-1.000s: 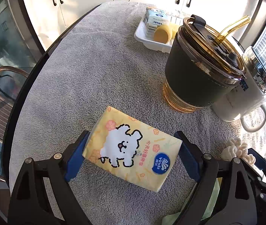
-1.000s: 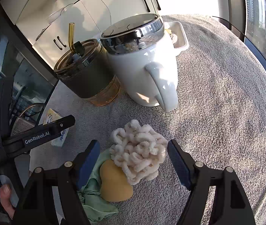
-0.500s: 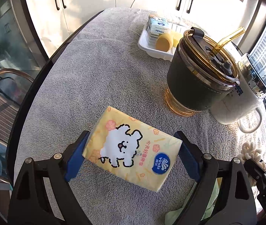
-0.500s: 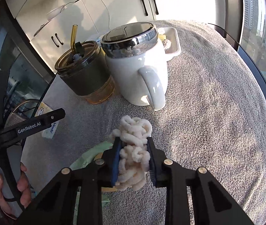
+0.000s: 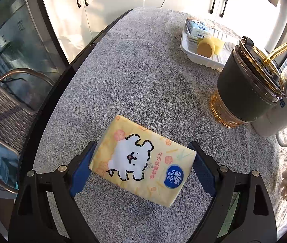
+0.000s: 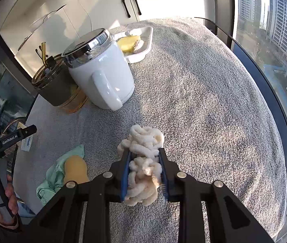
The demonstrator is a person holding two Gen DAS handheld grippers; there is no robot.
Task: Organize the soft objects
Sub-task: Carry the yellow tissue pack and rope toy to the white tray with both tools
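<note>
From my left camera, the white mug (image 5: pixel 273 123) sat mostly hidden behind the dark tumbler (image 5: pixel 246 93), and my right gripper showed only as a black tip at the frame's edge. From my right camera the tumbler (image 6: pixel 56 85) was in turn half covered by the mug (image 6: pixel 103 77), and the tray (image 6: pixel 141 44) was partly blocked by the mug's lid, so I could not make out everything lying in it. Only a corner of the yellow tissue pack (image 6: pixel 26 141) showed there, behind the left gripper's arm.

I counted two cups, one white tray (image 5: pixel 202 58), two tissue packs, two yellow sponges (image 5: pixel 210 45) in the tray, one tan sponge (image 6: pixel 75 170) on a green cloth (image 6: pixel 52 176), and one cream chenille scrunchie.

My left gripper (image 5: pixel 143 164) held the yellow tissue pack (image 5: pixel 143 160) across its width, both blue pads pressed against its sides, above the grey towel (image 5: pixel 133 77) covering the table. The second pack (image 5: pixel 196 30) stood in the tray's far end. My right gripper (image 6: pixel 144 172) had just closed, and its narrow jaws pinched the scrunchie (image 6: pixel 143 162) clear of the towel, near the cloth. The two cups stood touching between both grippers and the tray. A hand (image 6: pixel 0 198) gripped the left tool's handle at the lower left.
</note>
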